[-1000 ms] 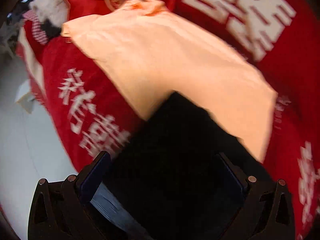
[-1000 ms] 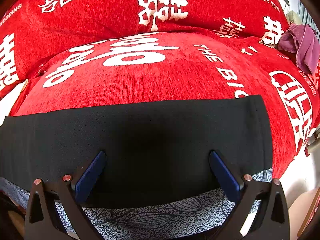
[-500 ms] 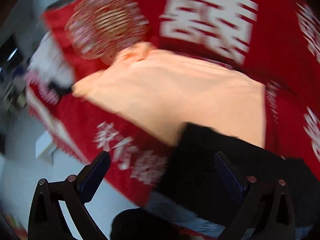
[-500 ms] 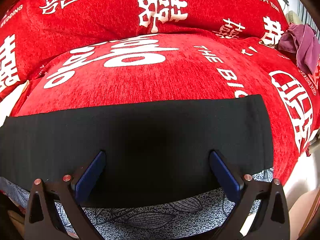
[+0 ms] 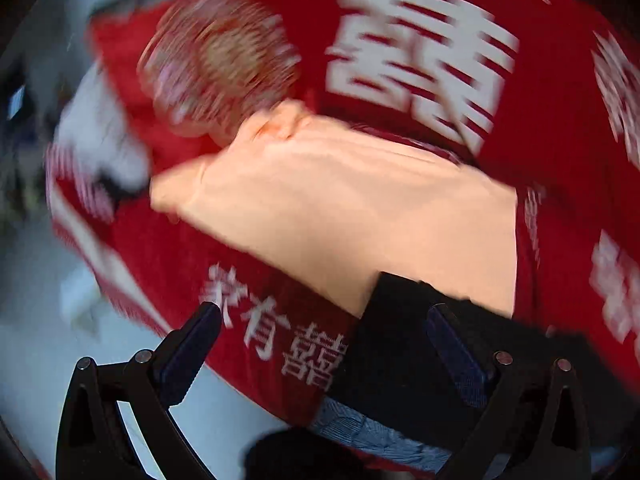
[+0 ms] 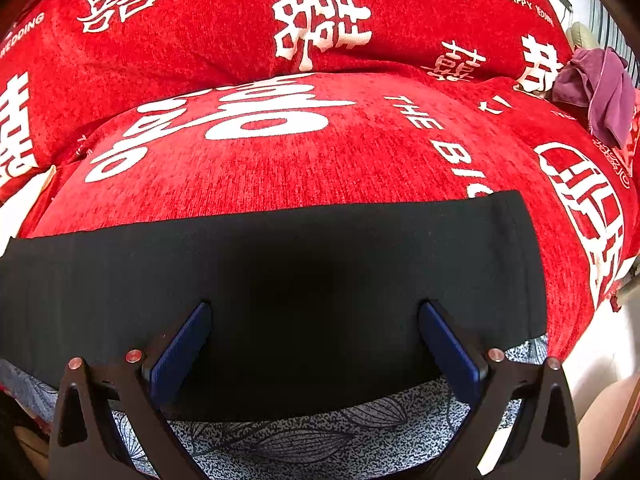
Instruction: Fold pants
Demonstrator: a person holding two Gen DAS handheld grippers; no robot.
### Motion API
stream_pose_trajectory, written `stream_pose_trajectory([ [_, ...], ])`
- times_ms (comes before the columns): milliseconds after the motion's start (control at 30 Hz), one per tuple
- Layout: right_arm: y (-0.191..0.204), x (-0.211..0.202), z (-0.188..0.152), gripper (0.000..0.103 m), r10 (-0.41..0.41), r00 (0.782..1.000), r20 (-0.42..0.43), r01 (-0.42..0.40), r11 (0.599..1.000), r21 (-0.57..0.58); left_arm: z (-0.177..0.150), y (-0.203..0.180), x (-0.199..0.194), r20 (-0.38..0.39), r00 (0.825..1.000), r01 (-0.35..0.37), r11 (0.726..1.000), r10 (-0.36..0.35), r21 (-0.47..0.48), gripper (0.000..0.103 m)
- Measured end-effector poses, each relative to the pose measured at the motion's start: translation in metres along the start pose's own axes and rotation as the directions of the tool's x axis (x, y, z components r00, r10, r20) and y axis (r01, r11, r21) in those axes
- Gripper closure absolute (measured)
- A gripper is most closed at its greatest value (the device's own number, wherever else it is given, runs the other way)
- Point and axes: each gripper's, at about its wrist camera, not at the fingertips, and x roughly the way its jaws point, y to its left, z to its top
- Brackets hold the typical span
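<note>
The black pants [image 6: 304, 276] lie as a flat folded band across the front of a red printed sofa cover [image 6: 280, 148]. My right gripper [image 6: 316, 340] hovers over the band's near edge, open, with nothing between its blue pads. In the blurred left wrist view, the left end of the pants [image 5: 404, 344] shows at lower right. My left gripper [image 5: 324, 344] is open there, its right finger over the black cloth and its left finger over the red cover.
A peach folded garment [image 5: 340, 208] lies on the sofa just beyond the pants' left end. A purple cloth [image 6: 596, 84] is heaped at the far right. A grey leaf-patterned fabric [image 6: 320, 436] lines the sofa's front edge. Pale floor [image 5: 40, 340] shows to the left.
The left gripper has swung left and back off the pants, so the black cloth now fills only the lower right of its view. The right gripper and the pants have stayed still.
</note>
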Motion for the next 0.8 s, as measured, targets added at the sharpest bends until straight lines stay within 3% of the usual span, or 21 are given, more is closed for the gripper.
stream_pose_trajectory([
  [67, -0.001, 0.0, 0.0, 0.0, 0.005, 1.0, -0.002, -0.005, 1.0, -0.003, 0.006, 0.001, -0.007, 0.021, 0.999, -0.025, 0.998, 0.024, 0.06, 0.0],
  [133, -0.001, 0.0, 0.001, 0.0, 0.006, 1.0, -0.006, -0.006, 1.0, -0.003, 0.017, 0.032, -0.011, -0.004, 1.0, -0.003, 1.0, 0.003, 0.027, 0.0],
  [267, 0.0, 0.0, 0.0, 0.0, -0.001, 1.0, 0.001, 0.001, 1.0, 0.003, 0.033, 0.133, -0.015, -0.043, 0.999, 0.013, 0.979, -0.022, -0.202, 0.0],
  [400, 0.0, 0.001, 0.0, 0.0, -0.005, 1.0, 0.002, 0.005, 1.0, 0.006, 0.031, 0.196, -0.018, -0.049, 0.992, -0.124, 0.948, 0.114, -0.292, 0.0],
  [467, 0.0, 0.002, 0.0, 0.0, -0.004, 1.0, 0.001, 0.004, 1.0, 0.005, 0.029, 0.211, -0.016, -0.065, 0.994, -0.109, 0.933, 0.092, -0.343, 0.0],
  [533, 0.0, 0.002, 0.001, 0.0, -0.006, 1.0, 0.002, 0.006, 1.0, 0.006, 0.026, 0.194, -0.015, -0.062, 0.995, -0.09, 0.944, 0.074, -0.318, 0.0],
  [600, 0.0, 0.002, 0.001, 0.0, -0.008, 1.0, 0.0, 0.008, 1.0, 0.006, 0.021, 0.151, -0.012, -0.068, 0.997, -0.045, 0.972, 0.031, -0.232, 0.0],
  [667, 0.001, 0.001, 0.002, 0.0, -0.018, 1.0, -0.003, 0.018, 1.0, 0.004, 0.009, 0.077, -0.014, -0.07, 0.995, 0.061, 0.992, -0.069, -0.114, 0.0],
  [733, 0.004, -0.002, 0.003, 0.0, -0.038, 0.999, -0.021, 0.039, 0.999, 0.018, -0.005, 0.008, -0.019, -0.084, 0.982, 0.169, 0.986, -0.169, -0.005, 0.0],
  [800, 0.01, -0.01, 0.005, 0.0, -0.032, 0.999, -0.035, 0.033, 0.999, 0.03, -0.028, -0.076, -0.03, -0.114, 0.955, 0.286, 0.95, -0.272, 0.127, 0.0],
])
